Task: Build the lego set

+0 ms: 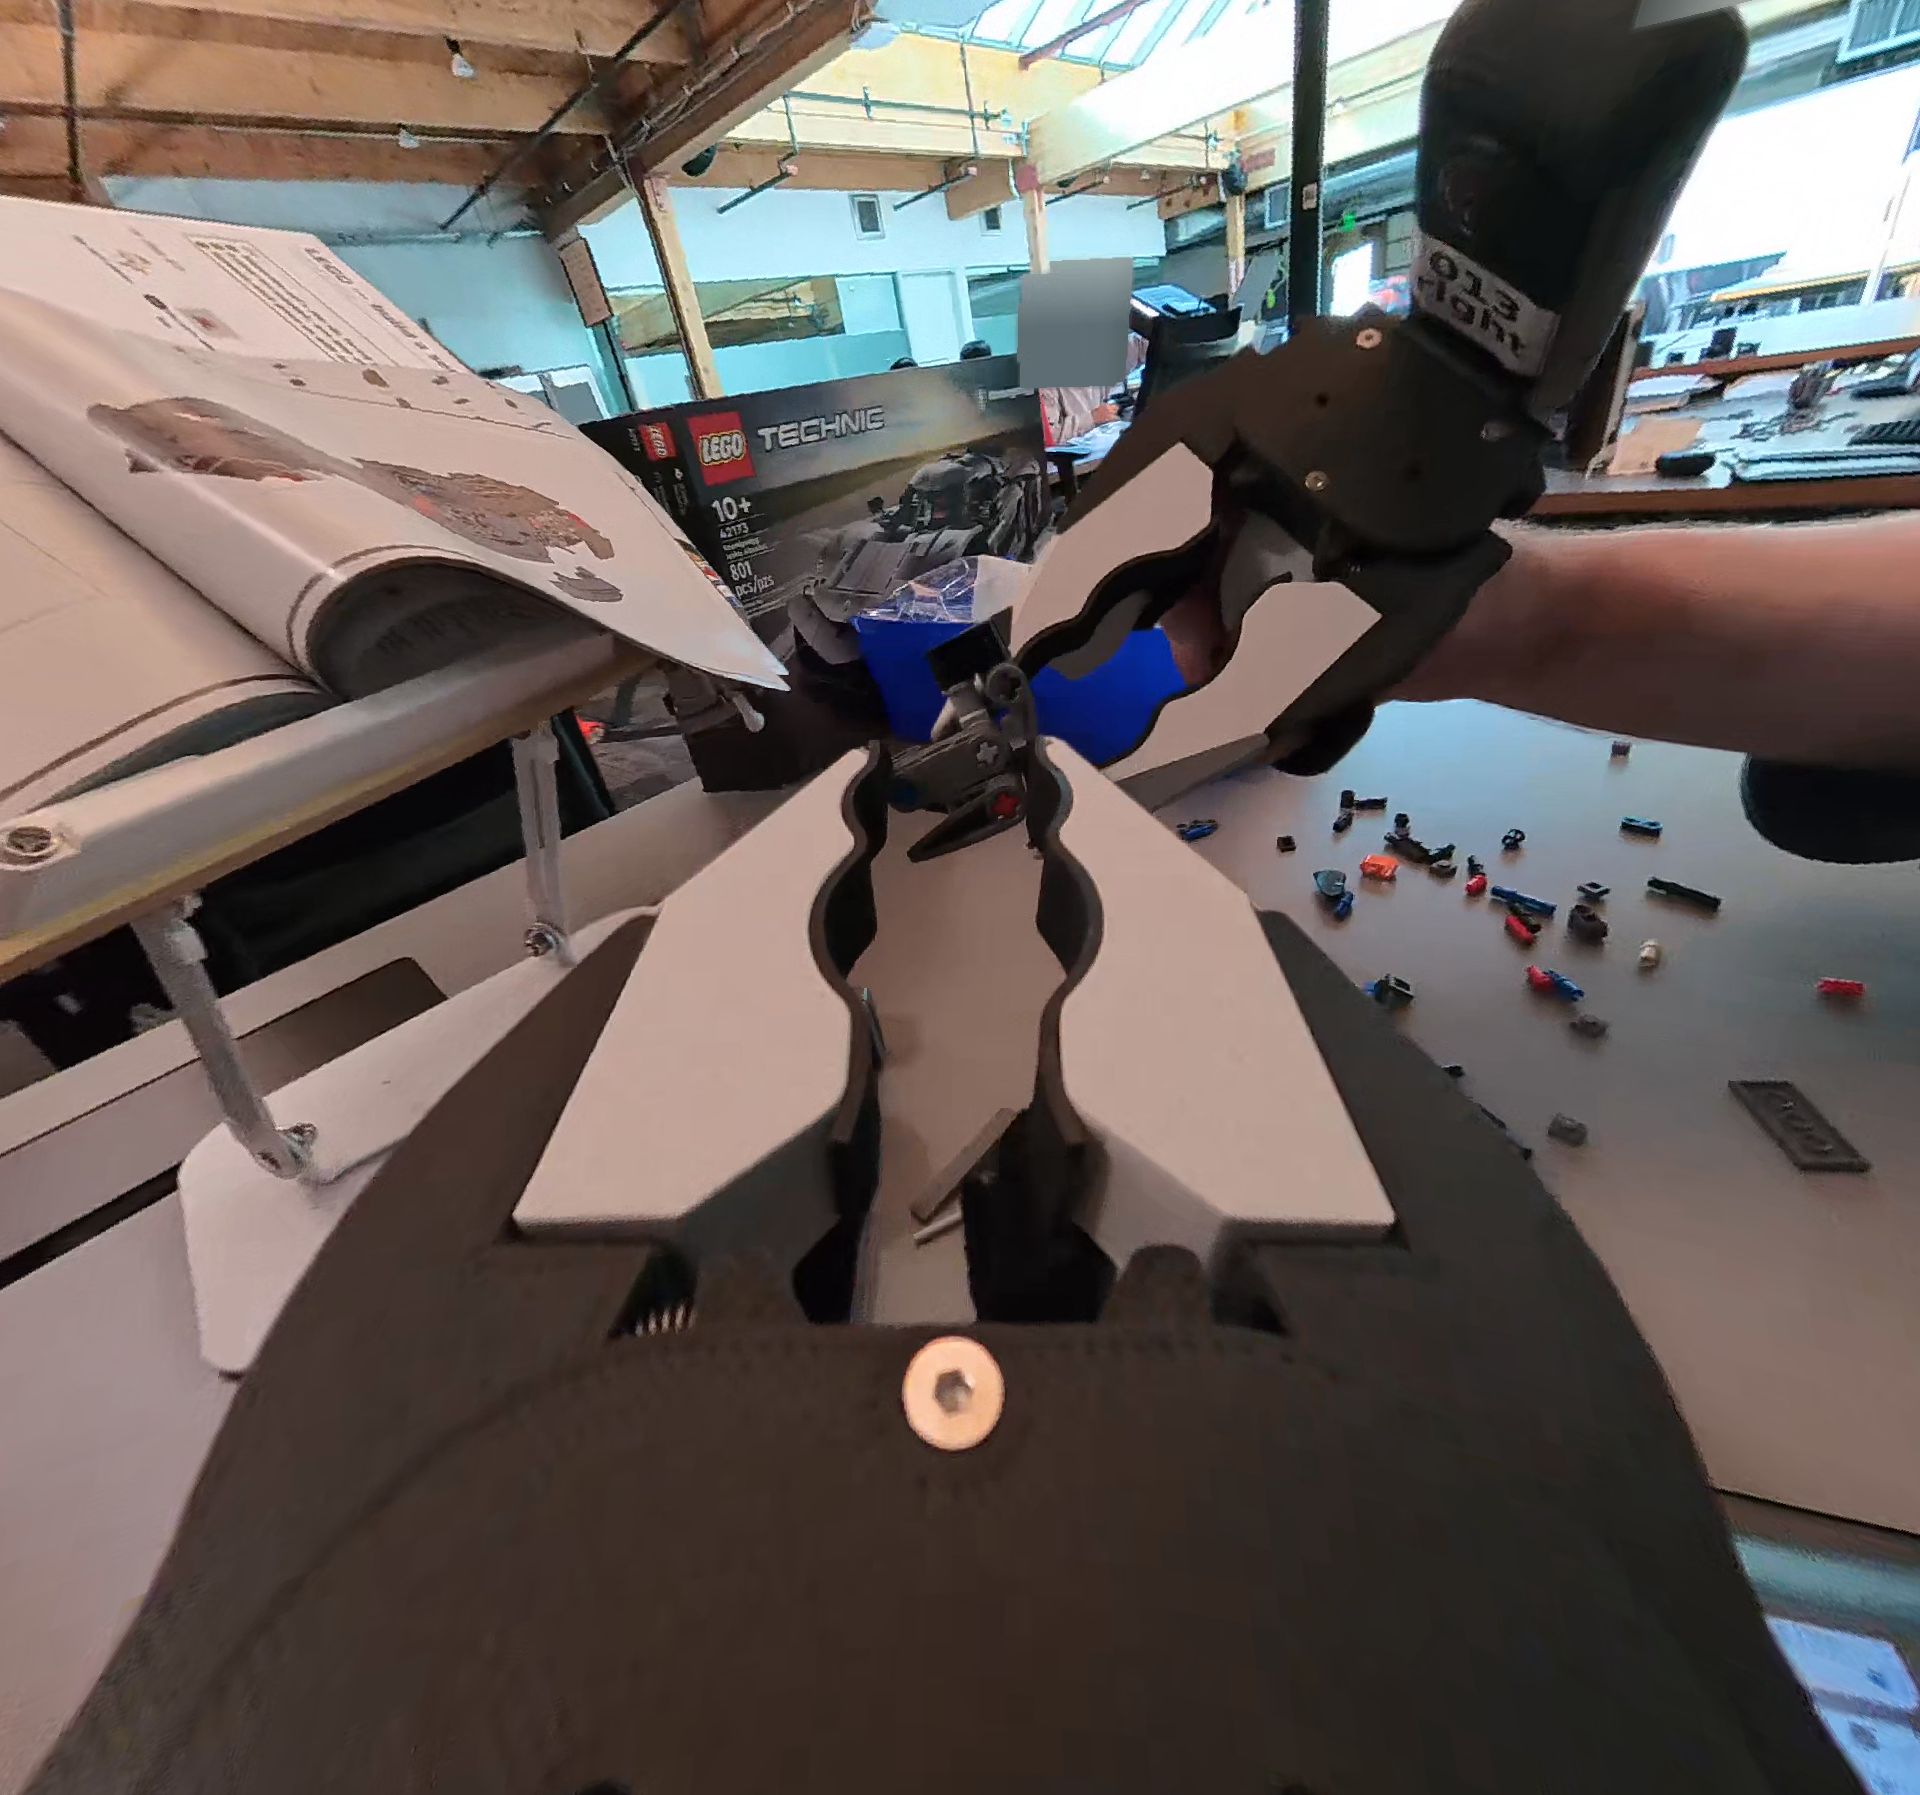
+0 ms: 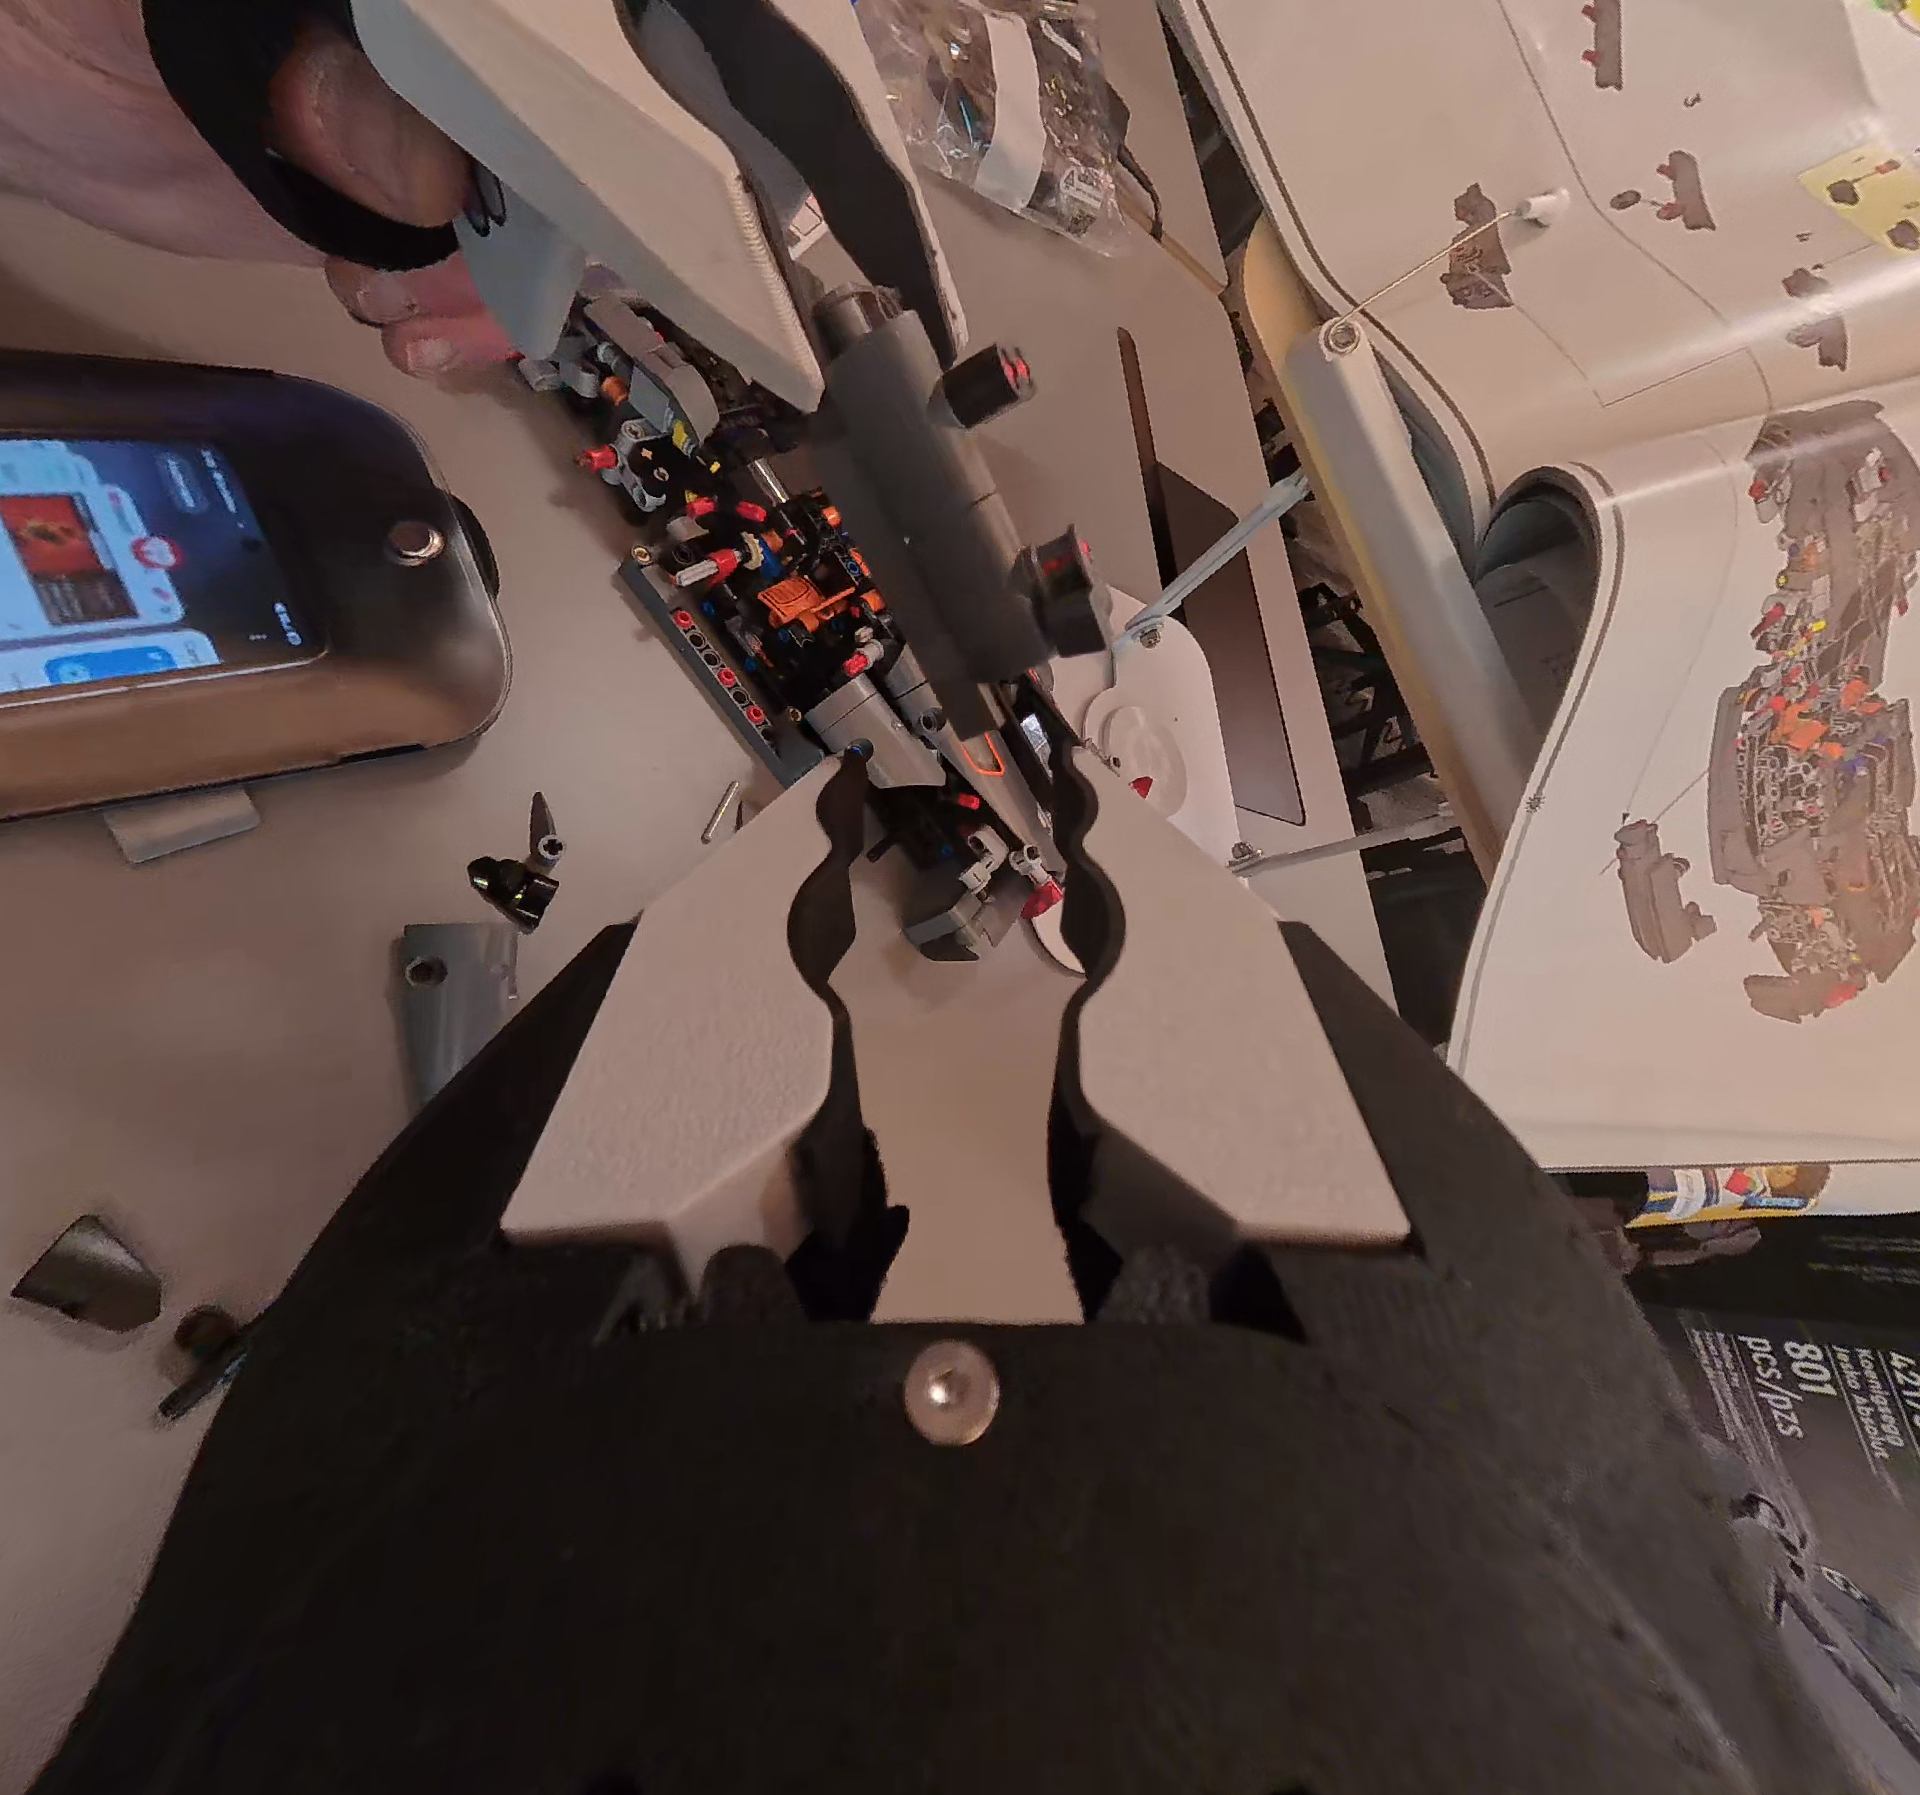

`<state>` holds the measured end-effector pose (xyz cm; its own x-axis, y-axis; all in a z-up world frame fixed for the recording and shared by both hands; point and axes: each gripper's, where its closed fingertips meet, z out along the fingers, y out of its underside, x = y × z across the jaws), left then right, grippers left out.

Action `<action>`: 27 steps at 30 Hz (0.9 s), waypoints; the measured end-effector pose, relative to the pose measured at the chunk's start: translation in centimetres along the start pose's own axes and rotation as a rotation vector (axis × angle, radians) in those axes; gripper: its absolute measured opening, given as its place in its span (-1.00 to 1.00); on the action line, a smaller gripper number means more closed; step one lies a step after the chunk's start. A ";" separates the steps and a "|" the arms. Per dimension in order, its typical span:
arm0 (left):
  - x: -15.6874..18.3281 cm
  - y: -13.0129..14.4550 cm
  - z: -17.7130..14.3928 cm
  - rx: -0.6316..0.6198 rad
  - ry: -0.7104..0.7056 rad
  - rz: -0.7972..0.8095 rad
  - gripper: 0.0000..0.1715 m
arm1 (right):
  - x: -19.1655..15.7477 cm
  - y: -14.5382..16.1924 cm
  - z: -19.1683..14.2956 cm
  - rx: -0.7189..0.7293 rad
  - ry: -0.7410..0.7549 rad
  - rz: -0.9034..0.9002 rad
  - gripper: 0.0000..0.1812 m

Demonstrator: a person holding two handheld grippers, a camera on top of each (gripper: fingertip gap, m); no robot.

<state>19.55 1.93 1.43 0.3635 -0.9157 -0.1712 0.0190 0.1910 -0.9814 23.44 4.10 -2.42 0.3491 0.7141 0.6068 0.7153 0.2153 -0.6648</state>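
Note:
A partly built lego model, long and dark grey with red, orange and blue pins, lies slanted over the grey table. My left gripper is shut on one end of the model. In the right wrist view the left gripper comes in from the upper left, held by a hand. My right gripper is open, with its fingertips either side of the model's near end. In the left wrist view the right gripper hangs open just behind the model.
An open instruction booklet rests on a white stand at the left. A lego box and a blue bin stand behind. Loose small pieces lie scattered at the right. A phone, a parts bag and black pieces lie nearby. The gap from one gripper's tips to the other's is roughly 6 centimetres. The phone sits 15 centimetres or so from the ends of my right fingers.

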 end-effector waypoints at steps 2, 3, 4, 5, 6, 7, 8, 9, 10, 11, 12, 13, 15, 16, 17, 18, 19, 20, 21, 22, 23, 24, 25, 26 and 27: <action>0.1 0.2 0.1 -0.001 0.024 -0.046 -0.72 | 0.0 -0.1 0.0 0.003 0.002 -0.002 -0.63; 0.1 0.3 0.2 0.002 0.034 -0.072 -0.72 | 0.0 -0.1 0.0 0.004 0.004 -0.005 -0.64; 0.0 0.3 0.2 0.008 0.047 -0.105 -0.72 | 0.0 -0.1 0.0 0.004 0.007 -0.009 -0.64; -0.1 0.4 0.2 0.011 0.057 -0.138 -0.72 | 0.0 -0.1 0.0 0.002 0.008 -0.012 -0.64; -0.3 0.4 0.2 0.020 0.061 -0.169 -0.72 | 0.0 -0.1 0.0 0.001 0.010 -0.013 -0.65; -0.4 0.4 0.1 0.030 0.070 -0.200 -0.72 | 0.1 -0.2 0.0 0.004 0.014 -0.014 -0.65; -0.6 0.3 0.1 0.037 0.077 -0.224 -0.72 | 0.2 -0.2 -0.1 0.005 0.018 -0.015 -0.65; -0.7 0.3 0.0 0.042 0.076 -0.236 -0.72 | 0.2 -0.2 -0.1 0.005 0.022 -0.015 -0.65; -0.9 0.3 -0.1 0.043 0.069 -0.228 -0.71 | 0.3 -0.2 -0.1 0.004 0.025 -0.015 -0.65; -0.9 0.3 -0.1 0.035 0.058 -0.206 -0.71 | 0.4 -0.1 -0.1 0.003 0.028 -0.013 -0.64; -0.9 0.4 0.0 0.029 0.047 -0.180 -0.72 | 0.4 -0.1 -0.1 0.002 0.029 -0.011 -0.63; -0.8 0.4 0.0 0.023 0.035 -0.155 -0.72 | 0.5 -0.1 -0.1 0.004 0.034 -0.007 -0.62; -1.0 1.0 0.2 -0.031 -0.029 -0.045 -0.71 | 0.9 -0.1 -0.2 0.007 0.049 -0.003 -0.60; -0.9 1.2 0.3 -0.051 -0.056 0.019 -0.72 | 0.9 -0.2 -0.2 0.008 0.053 -0.002 -0.60; -0.8 1.4 0.4 -0.064 -0.072 0.062 -0.72 | 1.0 -0.3 -0.3 0.012 0.059 -0.005 -0.59; -0.7 1.6 0.6 -0.085 -0.090 0.106 -0.71 | 1.2 -0.4 -0.4 0.018 0.069 -0.009 -0.59; -0.6 1.8 0.7 -0.106 -0.109 0.159 -0.71 | 1.2 -0.6 -0.5 0.027 0.075 -0.015 -0.57; -0.4 2.0 0.8 -0.120 -0.116 0.205 -0.71 | 1.2 -0.8 -0.6 0.035 0.078 -0.026 -0.55; -0.2 2.1 0.9 -0.129 -0.117 0.235 -0.71 | 1.0 -1.0 -0.6 0.036 0.073 -0.041 -0.55; 0.0 2.1 1.0 -0.138 -0.123 0.267 -0.71 | 0.8 -1.0 -0.5 0.035 0.071 -0.057 -0.55; 0.1 2.2 1.1 -0.150 -0.131 0.302 -0.71 | 0.7 -1.1 -0.4 0.038 0.079 -0.077 -0.55; 0.3 2.3 1.2 -0.161 -0.133 0.329 -0.71 | 0.5 -1.2 -0.4 0.037 0.082 -0.099 -0.57; 0.4 2.4 1.2 -0.164 -0.132 0.345 -0.71 | 0.2 -1.2 -0.3 0.031 0.078 -0.124 -0.62; 0.5 2.4 1.3 -0.169 -0.131 0.361 -0.71 | 0.0 -1.3 -0.1 0.025 0.081 -0.148 -0.65; 0.6 2.5 1.3 -0.179 -0.136 0.386 -0.71 | -0.2 -1.3 -0.1 0.023 0.085 -0.169 -0.71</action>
<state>21.03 2.35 -0.99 0.4313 -0.7322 -0.5271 -0.2992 0.4351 -0.8492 22.44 3.61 -1.65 0.2754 0.6082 0.7445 0.7546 0.3430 -0.5594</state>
